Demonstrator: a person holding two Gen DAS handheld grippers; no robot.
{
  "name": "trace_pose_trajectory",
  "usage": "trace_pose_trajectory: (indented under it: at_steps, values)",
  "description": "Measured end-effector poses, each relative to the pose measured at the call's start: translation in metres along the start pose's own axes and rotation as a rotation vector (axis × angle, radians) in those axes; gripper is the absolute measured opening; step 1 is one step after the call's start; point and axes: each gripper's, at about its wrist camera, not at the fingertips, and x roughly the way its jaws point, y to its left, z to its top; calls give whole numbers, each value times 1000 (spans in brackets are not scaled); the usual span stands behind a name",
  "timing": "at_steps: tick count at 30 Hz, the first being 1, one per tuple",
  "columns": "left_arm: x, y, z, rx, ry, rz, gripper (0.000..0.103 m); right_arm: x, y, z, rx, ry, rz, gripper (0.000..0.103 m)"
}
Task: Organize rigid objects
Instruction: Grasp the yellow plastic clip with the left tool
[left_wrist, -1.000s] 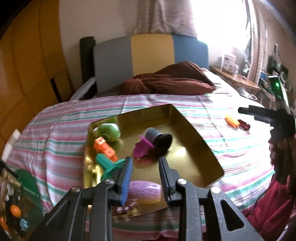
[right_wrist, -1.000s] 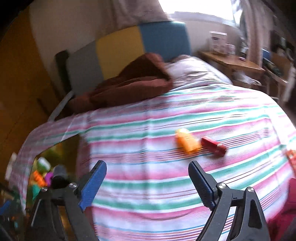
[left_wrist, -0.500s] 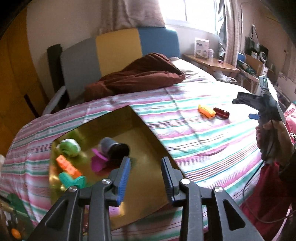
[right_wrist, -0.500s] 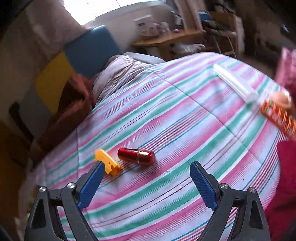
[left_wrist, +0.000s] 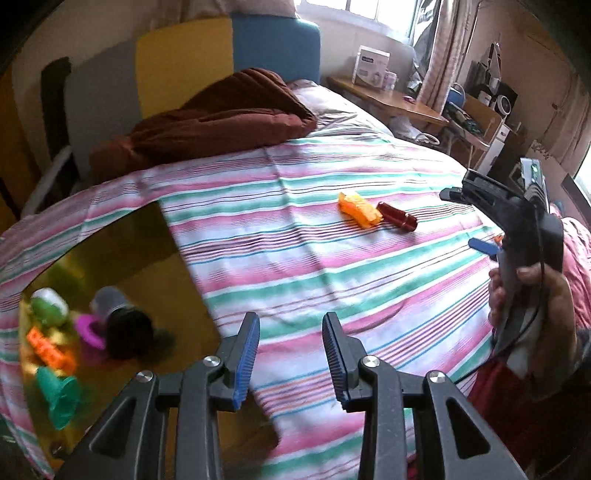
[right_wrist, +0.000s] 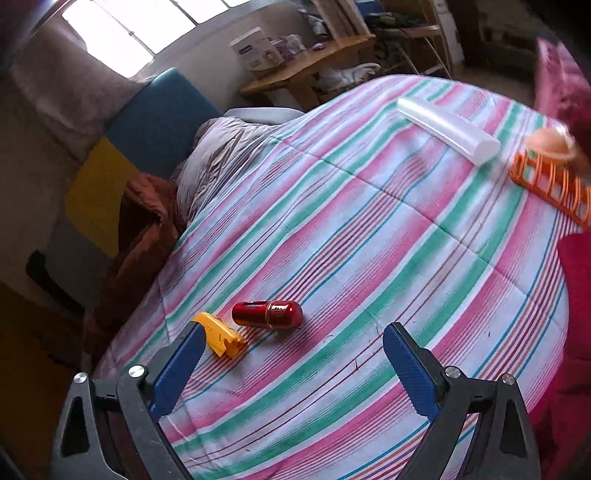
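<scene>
Gold tray (left_wrist: 184, 258), nine o'clock: several toys stowed; red capsule (right_wrist: 266, 314) and yellow piece (right_wrist: 221, 334) loose on bedspread (right_wrist: 369, 258); right gripper (right_wrist: 291, 363) opening wide, empty; left gripper (left_wrist: 290, 356) part-open, empty.

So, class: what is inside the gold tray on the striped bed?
Inside the gold tray: green spool, orange block, teal piece, magenta piece, dark cylinder. The left gripper covers its near corner.
</scene>
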Motion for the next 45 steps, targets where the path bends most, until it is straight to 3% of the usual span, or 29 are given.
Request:
trace_pose_trajectory:
  at_steps: [4, 7, 14, 18, 25, 31, 36, 39, 45]
  values:
    - [30, -18, 23, -7, 45, -57, 35, -2, -6, 1, 41, 0, 17, 97]
    - [58, -25, 43, -77, 107, -138, 35, -1, -5, 2, 47, 7, 35, 98]
    - [119, -48, 93, -171, 161, -190, 35, -1, -3, 1, 52, 25, 73, 98]
    - [143, -56, 117, -209, 158, -196, 39, 0, -3, 1, 66, 37, 92, 99]
    - [189, -63, 142, -280, 177, -143, 39, 3, 2, -1, 60, 61, 118, 100]
    - [219, -70, 141, -266, 208, -96, 38, 4, -1, 0, 76, 68, 129, 100]
    - [209, -73, 126, -175, 218, -83, 29, 4, -1, 0, 67, 68, 129, 100]
    - [199, -68, 110, -106, 229, -78, 29, 5, 0, 0, 60, 75, 129, 100]
    - [169, -51, 69, -84, 240, -116, 29, 9, -5, -2, 63, 90, 94, 100]
